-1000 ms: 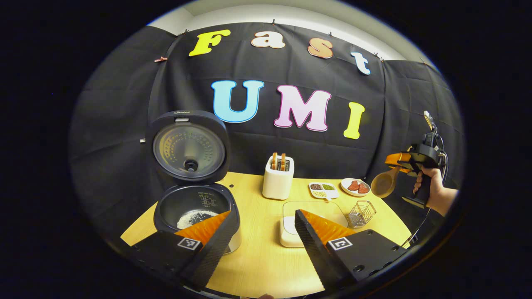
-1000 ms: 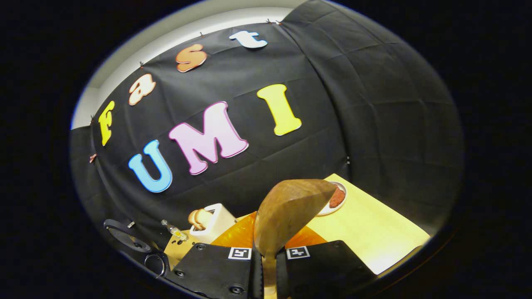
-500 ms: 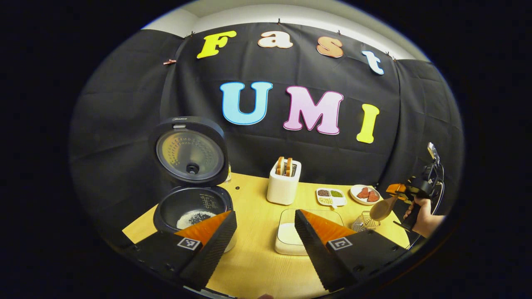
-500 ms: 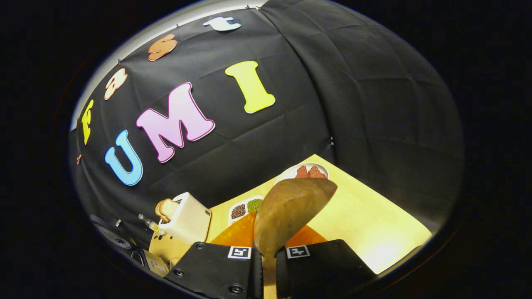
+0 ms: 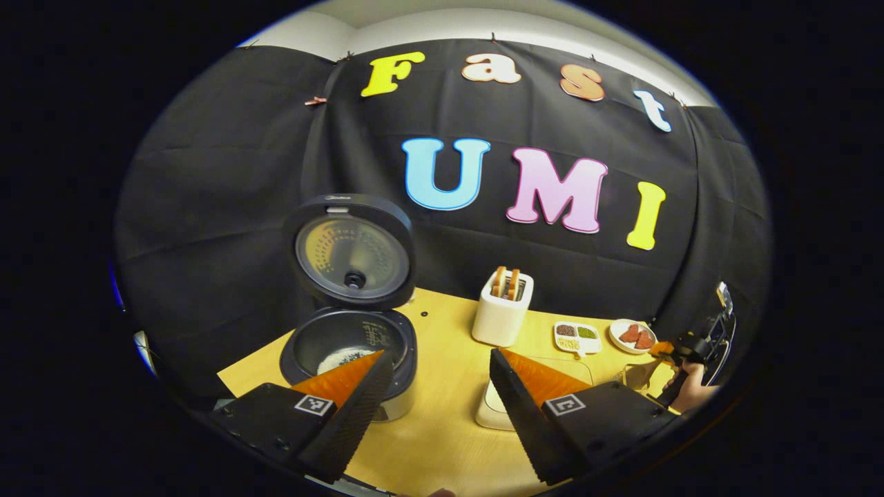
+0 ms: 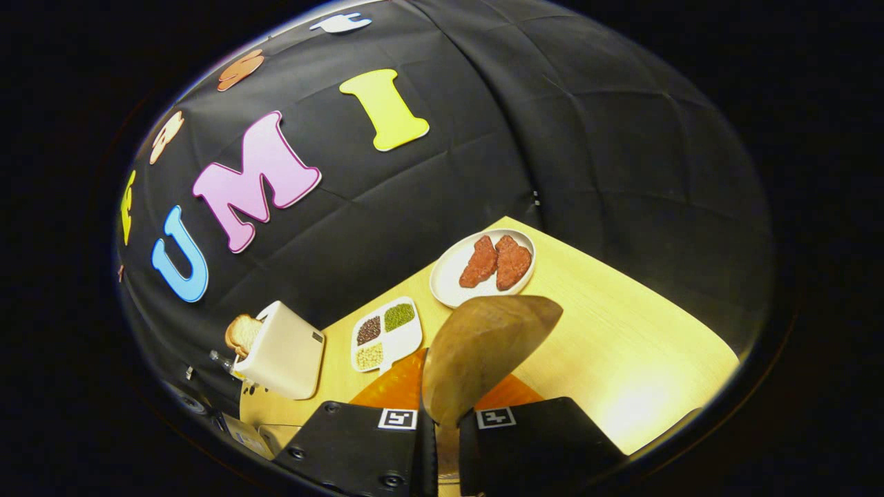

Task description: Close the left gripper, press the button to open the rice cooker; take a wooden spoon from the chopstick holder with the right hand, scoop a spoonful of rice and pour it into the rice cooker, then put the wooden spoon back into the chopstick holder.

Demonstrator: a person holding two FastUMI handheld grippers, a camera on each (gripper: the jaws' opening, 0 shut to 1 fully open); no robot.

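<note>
Black cloth hangs behind my yellow bench (image 5: 442,428). In the left gripper view my left claw (image 5: 435,386) gapes wide and holds nothing; the rice cooker (image 5: 349,345) sits at 10 o'clock from it, lid up, white rice in the pot. At 3 o'clock my right claw (image 5: 680,348) is low over the bench's far end. In the right gripper view my right claw (image 6: 442,431) is clamped narrow on the wooden spoon (image 6: 483,352), bowl up. Past the bowl, a plate (image 6: 449,279) lies at 12 o'clock, a divided dish (image 6: 387,335) at 10 and a toaster (image 6: 283,352) at 9.
</note>
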